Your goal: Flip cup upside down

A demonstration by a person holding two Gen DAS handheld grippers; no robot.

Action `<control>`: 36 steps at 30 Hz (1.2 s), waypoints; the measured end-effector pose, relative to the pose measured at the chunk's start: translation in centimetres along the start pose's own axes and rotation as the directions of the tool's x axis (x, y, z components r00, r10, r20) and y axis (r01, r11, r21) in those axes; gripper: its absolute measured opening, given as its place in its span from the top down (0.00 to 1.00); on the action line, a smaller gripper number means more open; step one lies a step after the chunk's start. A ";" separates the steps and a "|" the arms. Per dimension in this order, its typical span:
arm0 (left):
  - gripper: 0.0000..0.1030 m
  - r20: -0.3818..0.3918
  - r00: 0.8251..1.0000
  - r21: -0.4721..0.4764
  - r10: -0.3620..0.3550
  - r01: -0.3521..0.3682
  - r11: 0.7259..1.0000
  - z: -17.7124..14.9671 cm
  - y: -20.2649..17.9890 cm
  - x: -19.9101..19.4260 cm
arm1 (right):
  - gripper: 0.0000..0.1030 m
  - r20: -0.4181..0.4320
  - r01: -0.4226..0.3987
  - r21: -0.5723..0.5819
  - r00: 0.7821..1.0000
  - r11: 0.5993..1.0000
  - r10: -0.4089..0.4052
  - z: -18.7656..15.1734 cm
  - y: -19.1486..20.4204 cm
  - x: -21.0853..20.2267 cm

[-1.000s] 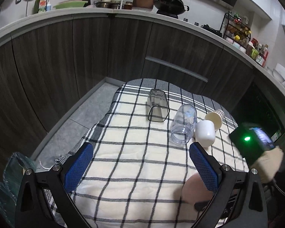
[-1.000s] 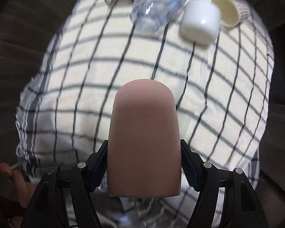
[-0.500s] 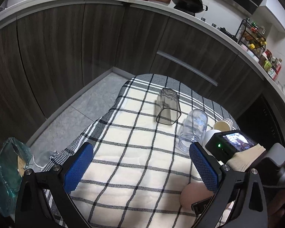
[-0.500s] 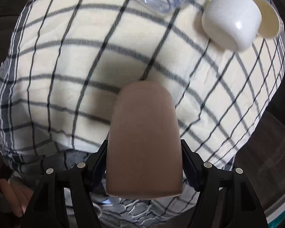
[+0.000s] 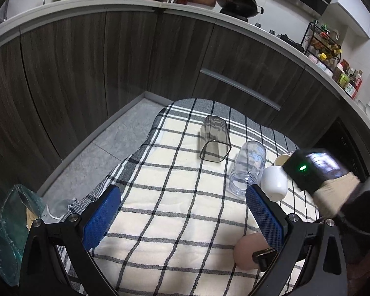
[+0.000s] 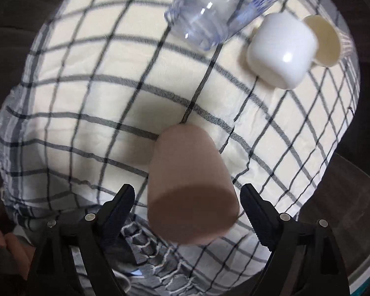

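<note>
A pink cup [image 6: 190, 185] stands between the fingers of my right gripper [image 6: 187, 198], closed base toward the camera, tilted, on the checked cloth [image 6: 98, 93]. The right jaws have opened and stand apart from the cup's sides. In the left wrist view the pink cup [image 5: 246, 251] shows at the lower right, partly hidden behind my right gripper's finger. My left gripper [image 5: 182, 212] is open and empty, hovering above the cloth's near part.
On the cloth lie a clear plastic jar [image 5: 248, 170], a smoky square tumbler [image 5: 214, 139], a white cup [image 5: 273, 185] and a paper cup [image 5: 282, 159], all on their sides at the far right. Dark cabinets [image 5: 111, 74] stand behind. A plastic bag [image 5: 9, 222] sits at the left.
My right gripper has opened and let go of the pink cup, which now sits tilted on the cloth. The view has shifted toward the jar and white cup.
</note>
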State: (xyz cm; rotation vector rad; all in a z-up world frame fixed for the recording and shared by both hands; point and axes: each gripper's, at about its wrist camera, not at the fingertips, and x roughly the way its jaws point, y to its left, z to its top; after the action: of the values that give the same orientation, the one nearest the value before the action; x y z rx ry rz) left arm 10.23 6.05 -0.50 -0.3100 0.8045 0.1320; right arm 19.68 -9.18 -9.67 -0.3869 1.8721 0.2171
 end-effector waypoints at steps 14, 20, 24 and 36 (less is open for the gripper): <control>0.00 0.035 0.999 0.096 0.015 -0.019 0.995 -1.0 -1.5 -2.7 | 0.15 0.574 -0.092 0.169 0.818 0.981 -0.022 -10.1 -1.5 -6.6; 0.00 0.061 0.998 0.104 0.018 -0.025 0.994 -1.8 -1.6 -3.5 | 0.15 0.729 -0.073 0.263 0.668 0.962 -0.149 -13.8 -1.6 -6.5; 0.00 0.080 0.997 0.125 0.011 -0.021 0.992 -2.2 -1.9 -4.1 | 0.15 0.777 -0.054 0.301 0.593 0.952 -0.212 -15.2 -1.0 -6.4; 0.00 0.112 0.994 0.193 -0.013 -0.009 0.981 -3.3 -3.4 -5.5 | 0.14 0.851 -0.041 0.377 0.411 0.925 -0.329 -19.1 -0.2 -6.1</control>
State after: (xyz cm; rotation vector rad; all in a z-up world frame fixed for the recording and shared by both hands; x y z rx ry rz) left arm 4.92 1.80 2.09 -0.1183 0.6984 0.0680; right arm 4.71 -14.84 2.34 -0.1171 0.7182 -0.0474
